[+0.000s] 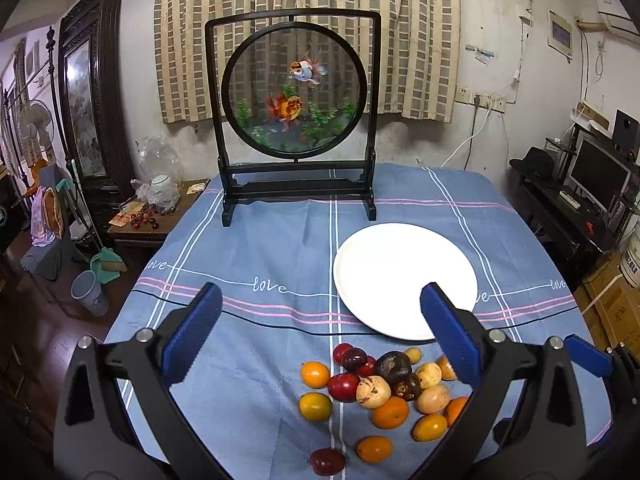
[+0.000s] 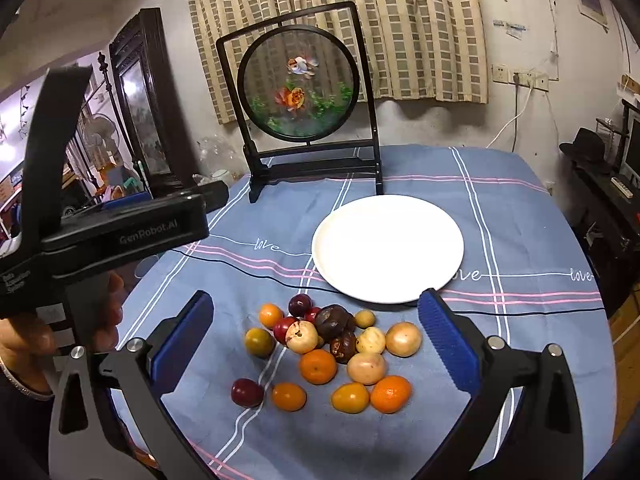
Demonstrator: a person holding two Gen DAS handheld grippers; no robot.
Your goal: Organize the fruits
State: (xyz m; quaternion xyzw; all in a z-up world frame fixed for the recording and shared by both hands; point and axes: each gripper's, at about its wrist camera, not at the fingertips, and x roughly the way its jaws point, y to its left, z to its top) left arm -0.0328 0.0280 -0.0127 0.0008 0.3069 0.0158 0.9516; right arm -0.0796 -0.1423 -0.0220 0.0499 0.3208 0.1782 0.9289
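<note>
Blue-padded jaws of the right gripper and left gripper stand wide apart, empty, above the fruit pile: oranges, red plums, pale and dark fruits lying loose on the table, just before the bare white plate. No fruit appears sorted yet; the next move likely requires lowering onto one outlying fruit. Legible: "love" on the tablecloth; "GenRobot.AI" on the left gripper.

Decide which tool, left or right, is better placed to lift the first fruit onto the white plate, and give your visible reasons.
Probably the right tool: it is open, with the fruit pile centred between its fingers and the white plate straight ahead. The left tool, also open, sees the pile off toward its right finger.
</note>
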